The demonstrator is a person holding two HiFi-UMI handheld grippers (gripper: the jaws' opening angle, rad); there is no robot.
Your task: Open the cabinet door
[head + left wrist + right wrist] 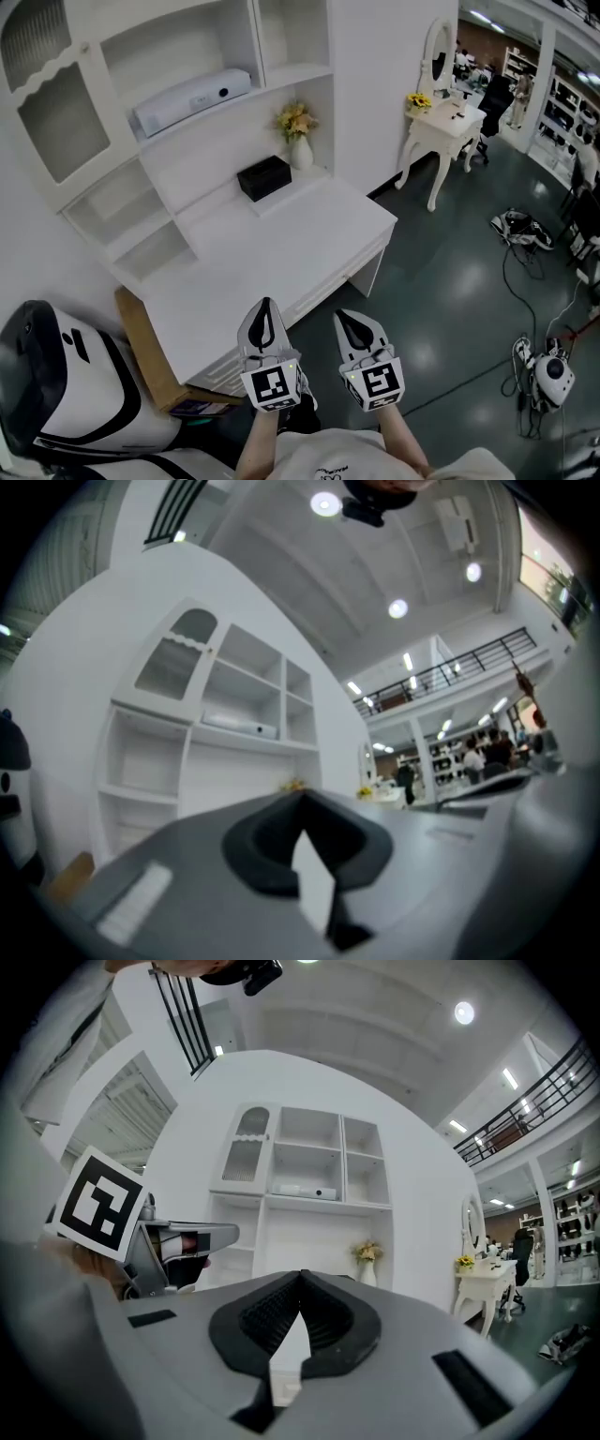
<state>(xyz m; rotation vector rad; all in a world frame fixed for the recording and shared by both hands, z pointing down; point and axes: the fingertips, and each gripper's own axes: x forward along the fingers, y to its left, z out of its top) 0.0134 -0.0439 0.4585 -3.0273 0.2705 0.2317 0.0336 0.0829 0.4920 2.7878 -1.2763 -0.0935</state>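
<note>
Your left gripper point(266, 309) and right gripper point(343, 321) sit side by side close to your body, both pointing roughly level toward the white desk unit. In each gripper view the jaws meet tip to tip with nothing between them, so both are closed and empty. This is a carrying posture, not a grasp. Just ahead of and below the jaws lies the desk top point(281, 244), with a black box point(263, 177) and a vase of flowers point(298, 141) further ahead against the back panel. The cabinet door point(52, 112), the arched one with a ribbed pane, is well ahead of both grippers, up and to the left, at the upper left corner of the shelving. It appears shut, and what looks like a small knob point(83, 47) sits on its edge nearest the open shelves. Neither gripper is near it. Judge the task as not yet started: you must reach over the desk, part one pair of jaws and close them on the knob. The left gripper likely has the shorter path, since the door lies on its side.
</note>
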